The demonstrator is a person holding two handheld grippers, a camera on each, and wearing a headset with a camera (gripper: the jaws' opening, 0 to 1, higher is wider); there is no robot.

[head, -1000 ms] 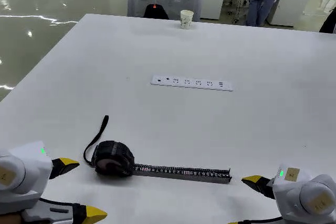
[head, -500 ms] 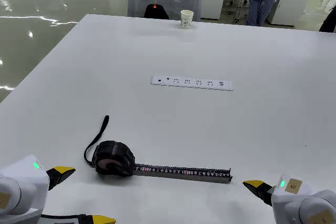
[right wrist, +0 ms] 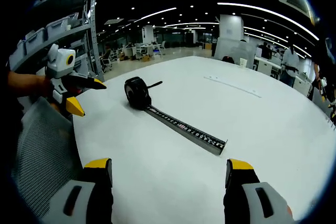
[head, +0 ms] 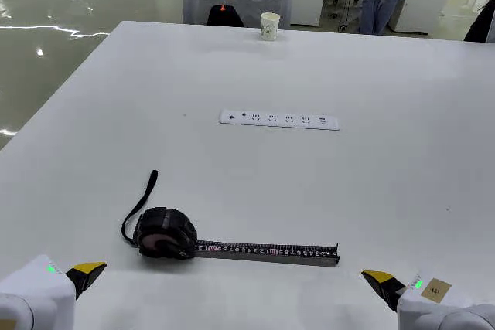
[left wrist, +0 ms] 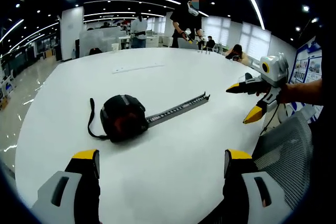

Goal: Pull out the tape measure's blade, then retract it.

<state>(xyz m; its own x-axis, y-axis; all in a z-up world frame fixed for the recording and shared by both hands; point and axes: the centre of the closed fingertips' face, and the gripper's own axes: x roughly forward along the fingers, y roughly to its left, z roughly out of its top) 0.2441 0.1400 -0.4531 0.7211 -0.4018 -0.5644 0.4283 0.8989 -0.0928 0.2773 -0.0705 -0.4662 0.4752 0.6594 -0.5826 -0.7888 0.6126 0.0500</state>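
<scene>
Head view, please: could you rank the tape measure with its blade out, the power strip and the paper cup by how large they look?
1. tape measure, blade extended, nearest the camera.
2. power strip, farther off.
3. paper cup, at the far edge; distance shrinks it.

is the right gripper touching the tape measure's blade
Apart. The right gripper view shows bare table between the right gripper and the blade.
</scene>
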